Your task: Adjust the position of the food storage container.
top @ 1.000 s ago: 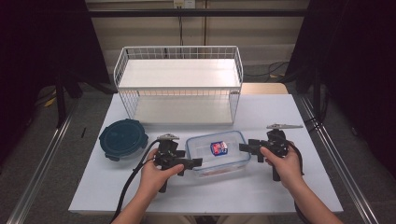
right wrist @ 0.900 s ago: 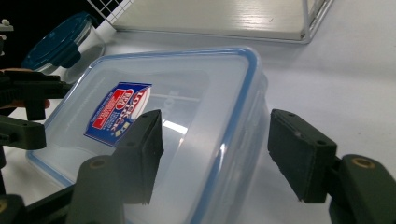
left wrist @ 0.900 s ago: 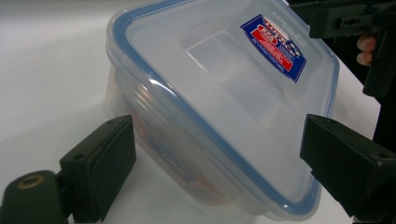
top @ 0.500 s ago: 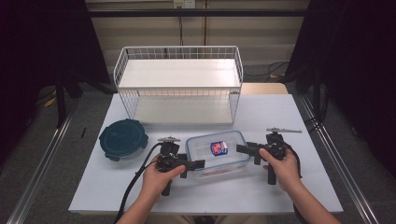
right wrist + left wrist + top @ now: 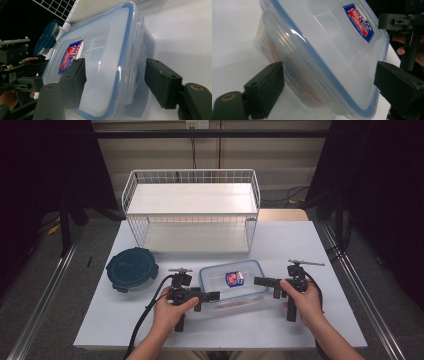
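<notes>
I am holding my left gripper [image 5: 212, 296] level at the near left end of the clear lidded container [image 5: 233, 283], its jaws standing apart with the container's end wall between them and neither pad pressing on the plastic, as the left gripper view shows; I am keeping them wide, I judge, so that they can straddle the latch flap on that end; my right gripper [image 5: 261, 281] is sitting at the opposite, right end, its jaws likewise apart around the lid's blue-rimmed edge, with a gap showing on both sides in the right gripper view, so nothing is clamped yet; I am bracketing the container from both ends, it seems, to work the two end latches together or to steady it; the container is resting flat on the white table [image 5: 310, 250], near the front edge and between my two hands, something orange-red showing dimly through its side wall; the sticker [image 5: 234, 278] in the middle of its lid is blue and red with white lettering, too small and slanted for me to read, and faint embossed marks on the lid are no clearer; farther left, the round dark-teal container [image 5: 132, 268] is lying well apart; beyond both, the white wire shelf [image 5: 192, 210] is standing at the back, its two tiers bare.
</notes>
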`<move>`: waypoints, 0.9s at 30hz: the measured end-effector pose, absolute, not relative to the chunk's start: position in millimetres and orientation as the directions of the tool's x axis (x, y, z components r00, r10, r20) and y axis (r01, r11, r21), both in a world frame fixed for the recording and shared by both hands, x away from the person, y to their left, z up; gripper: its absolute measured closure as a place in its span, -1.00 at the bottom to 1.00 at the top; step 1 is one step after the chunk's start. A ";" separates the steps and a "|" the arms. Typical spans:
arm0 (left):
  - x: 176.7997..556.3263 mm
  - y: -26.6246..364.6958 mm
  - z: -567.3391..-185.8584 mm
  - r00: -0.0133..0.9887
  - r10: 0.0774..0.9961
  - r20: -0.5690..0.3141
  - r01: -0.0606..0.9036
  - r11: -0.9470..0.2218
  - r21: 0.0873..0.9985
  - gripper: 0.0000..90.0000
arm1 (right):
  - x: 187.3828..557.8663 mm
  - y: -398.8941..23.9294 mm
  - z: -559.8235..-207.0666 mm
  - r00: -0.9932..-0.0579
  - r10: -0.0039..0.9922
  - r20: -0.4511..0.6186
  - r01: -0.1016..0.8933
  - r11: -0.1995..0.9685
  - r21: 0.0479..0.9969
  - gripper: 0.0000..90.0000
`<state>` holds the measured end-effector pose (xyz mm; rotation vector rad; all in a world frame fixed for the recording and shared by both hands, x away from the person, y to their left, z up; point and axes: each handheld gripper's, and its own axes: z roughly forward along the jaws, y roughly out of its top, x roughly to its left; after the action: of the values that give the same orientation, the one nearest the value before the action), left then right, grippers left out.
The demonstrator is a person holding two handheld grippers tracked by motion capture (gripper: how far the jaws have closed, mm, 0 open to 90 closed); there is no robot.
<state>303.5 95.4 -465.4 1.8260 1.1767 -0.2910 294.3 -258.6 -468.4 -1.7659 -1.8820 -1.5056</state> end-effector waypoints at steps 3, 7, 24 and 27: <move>303.0 98.4 -464.9 0.486 0.603 -0.633 0.829 -0.090 0.552 -0.65 | 294.0 -257.7 -468.4 -0.284 0.662 0.694 0.819 -0.209 0.534 -0.26; 302.1 101.8 -461.3 0.460 0.607 -0.648 0.843 -0.068 0.534 -0.43 | 293.0 -256.6 -468.4 -0.257 0.663 0.703 0.824 -0.229 0.518 -0.24; 300.1 111.7 -464.4 0.292 0.574 -0.765 0.914 0.068 0.400 -0.15 | 284.1 -260.0 -465.7 -0.179 0.653 0.736 0.826 -0.307 0.473 0.04; 300.1 113.3 -463.0 0.273 0.578 -0.769 0.912 0.098 0.397 -0.14 | 283.6 -260.4 -464.9 -0.170 0.649 0.742 0.827 -0.315 0.466 0.13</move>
<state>300.1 113.3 -463.0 1.5881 1.4132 -0.4399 283.6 -260.4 -464.9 -1.8978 -1.7210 -1.4894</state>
